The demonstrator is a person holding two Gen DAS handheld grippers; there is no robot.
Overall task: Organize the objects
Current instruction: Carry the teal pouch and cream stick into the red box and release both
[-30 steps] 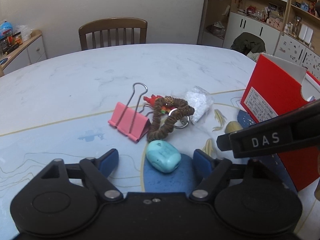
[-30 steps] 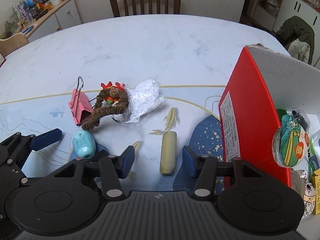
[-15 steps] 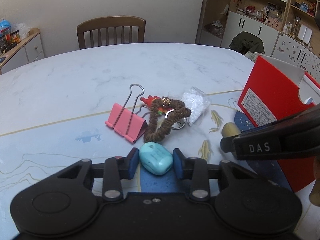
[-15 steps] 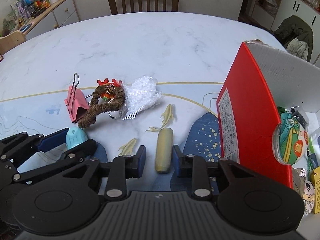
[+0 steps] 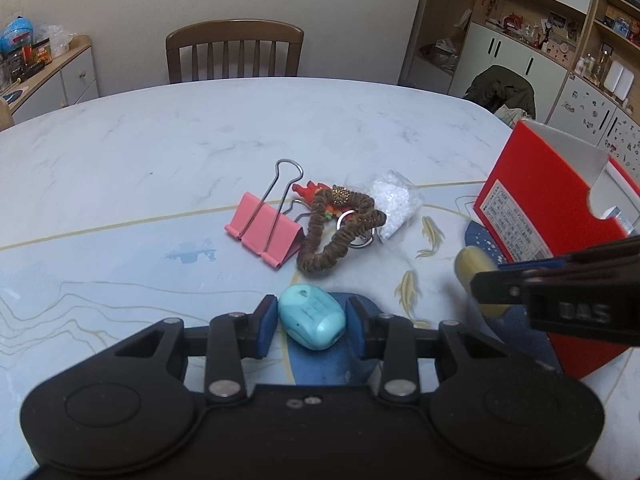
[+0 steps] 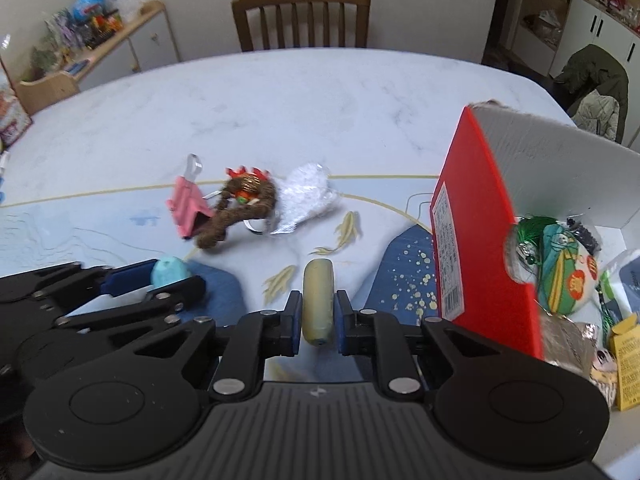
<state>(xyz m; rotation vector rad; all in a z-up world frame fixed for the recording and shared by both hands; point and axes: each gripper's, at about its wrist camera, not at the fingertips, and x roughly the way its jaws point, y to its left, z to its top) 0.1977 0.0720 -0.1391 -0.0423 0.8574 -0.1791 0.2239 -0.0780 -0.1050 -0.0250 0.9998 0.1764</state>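
My left gripper point(image 5: 312, 322) is shut on a turquoise oval piece point(image 5: 312, 322), held just above the table. In the right wrist view that piece point(image 6: 170, 274) shows between the left fingers. My right gripper point(image 6: 317, 322) is shut on a beige cylinder point(image 6: 318, 304), which also appears in the left wrist view as a beige cylinder point(image 5: 474, 272). Farther out lie a pink binder clip point(image 5: 264, 236), a brown scrunchie with a red toy point(image 5: 340, 228) and a small bag of white beads point(image 5: 396, 204). A red box point(image 6: 480, 248) stands open at the right.
The red box holds several trinkets, among them a round green badge point(image 6: 568, 276) and a yellow packet point(image 6: 628, 360). A wooden chair point(image 5: 234, 50) stands at the table's far side. A low cabinet point(image 6: 120, 44) and shelves line the walls.
Both grippers closed: the left one on the turquoise piece, the right one on the beige cylinder. Both objects now sit lifted between the pads.
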